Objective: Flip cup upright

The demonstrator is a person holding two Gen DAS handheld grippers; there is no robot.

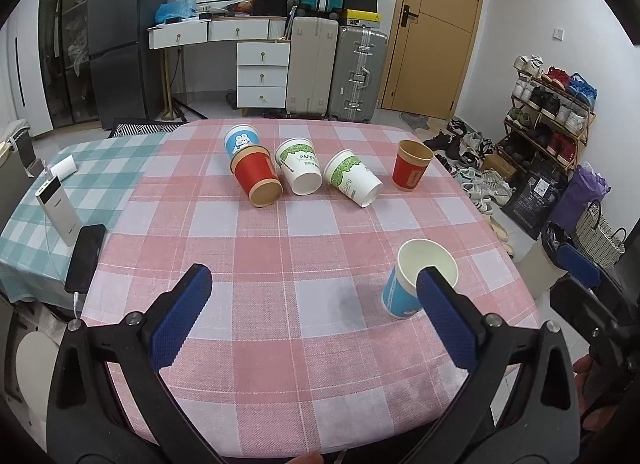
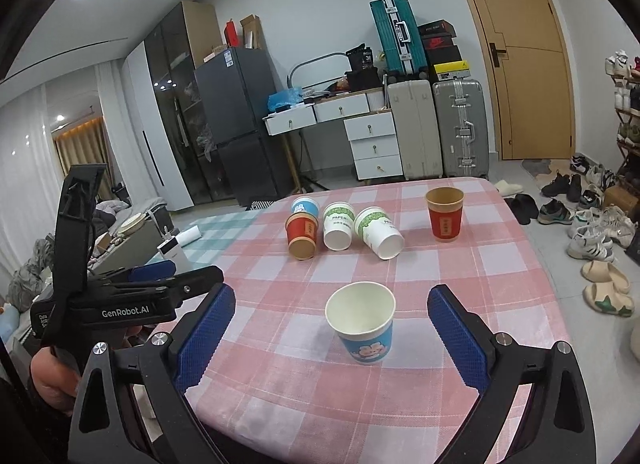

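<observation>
A blue paper cup (image 2: 362, 322) stands upright on the pink checked table (image 2: 460, 264), a little ahead of my open, empty right gripper (image 2: 331, 302); it also shows in the left wrist view (image 1: 420, 278) behind my right finger. My left gripper (image 1: 314, 280) is open and empty over the table's front. At the far side several cups lie on their sides: a blue one (image 1: 240, 139), a red one (image 1: 256, 178), and two white-green ones (image 1: 299, 170) (image 1: 354, 178). A red cup (image 1: 412, 168) stands upright at the far right.
A power bank (image 1: 56, 208) and a black phone (image 1: 86, 256) lie on the teal cloth at the left. Shoes and a shoe rack (image 1: 548, 100) are right of the table. Suitcases (image 1: 336, 72), drawers and a fridge stand behind. The left gripper body (image 2: 120, 296) shows at the right view's left.
</observation>
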